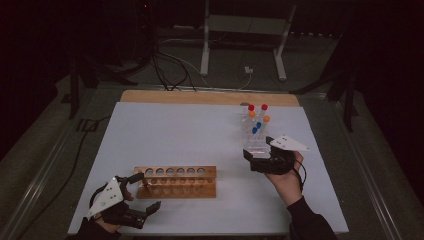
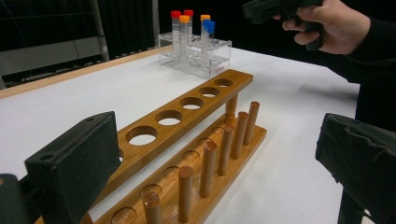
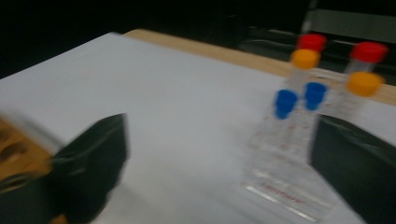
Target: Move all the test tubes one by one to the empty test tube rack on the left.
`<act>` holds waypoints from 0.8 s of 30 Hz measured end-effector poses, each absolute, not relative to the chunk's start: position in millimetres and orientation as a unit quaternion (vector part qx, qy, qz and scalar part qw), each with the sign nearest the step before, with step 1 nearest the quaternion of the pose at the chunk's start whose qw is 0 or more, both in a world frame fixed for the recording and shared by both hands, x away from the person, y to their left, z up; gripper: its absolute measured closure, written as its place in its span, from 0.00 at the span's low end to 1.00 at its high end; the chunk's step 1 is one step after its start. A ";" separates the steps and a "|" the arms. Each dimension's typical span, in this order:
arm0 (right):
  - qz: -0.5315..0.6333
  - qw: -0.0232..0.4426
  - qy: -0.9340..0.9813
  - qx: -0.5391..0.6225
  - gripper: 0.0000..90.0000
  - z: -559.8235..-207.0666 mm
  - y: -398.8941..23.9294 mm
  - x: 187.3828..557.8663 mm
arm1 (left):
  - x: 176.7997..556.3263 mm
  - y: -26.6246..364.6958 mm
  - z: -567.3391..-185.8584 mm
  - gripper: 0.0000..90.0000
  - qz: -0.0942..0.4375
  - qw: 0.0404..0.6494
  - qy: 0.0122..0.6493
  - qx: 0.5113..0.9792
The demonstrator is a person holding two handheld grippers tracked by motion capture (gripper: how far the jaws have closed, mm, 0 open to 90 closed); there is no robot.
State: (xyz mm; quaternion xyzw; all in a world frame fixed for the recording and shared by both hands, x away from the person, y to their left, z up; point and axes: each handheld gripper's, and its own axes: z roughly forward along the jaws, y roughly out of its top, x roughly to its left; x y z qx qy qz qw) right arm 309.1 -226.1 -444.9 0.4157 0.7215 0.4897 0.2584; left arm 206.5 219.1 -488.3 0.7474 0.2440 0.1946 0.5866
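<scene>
Claws (image 1: 146,191) (image 1: 257,151) both spread, empty; red tube (image 3: 285,135) markings, perhaps graduations, blurred

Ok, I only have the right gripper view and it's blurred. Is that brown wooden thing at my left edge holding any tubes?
Observer: No. It's a brown wooden test-tube rack, and all six top holes are empty.
Operator: Where's the left gripper?
Observer: The left gripper is open at that rack's left end, with a jaw on either side of it.
Operator: And where does the clear rack with the capped tubes sit?
Observer: The clear plastic rack stands at the far right of the white tabletop, apart from the wooden one.
</scene>
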 end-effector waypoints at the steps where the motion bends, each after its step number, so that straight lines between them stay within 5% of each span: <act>1: 0.488 0.259 0.721 0.419 0.08 -444.6 -226.4 311.7 | 206.5 219.1 -488.3 0.01 0.195 0.586 0.244 0.748; 5: 0.476 0.261 0.718 0.436 0.13 -445.1 -227.2 321.6 | 206.6 219.3 -488.4 0.01 0.195 0.586 0.245 0.747; 9: 0.459 0.245 0.726 0.450 0.32 -447.8 -228.7 333.0 | 206.5 219.5 -488.3 0.01 0.194 0.587 0.244 0.747; 16: 0.423 0.239 0.732 0.477 0.50 -451.4 -229.3 344.9 | 206.3 219.8 -488.1 0.01 0.195 0.588 0.245 0.746; 24: 0.396 0.241 0.734 0.497 0.63 -448.6 -230.0 356.2 | 206.2 219.7 -488.2 0.01 0.196 0.586 0.245 0.747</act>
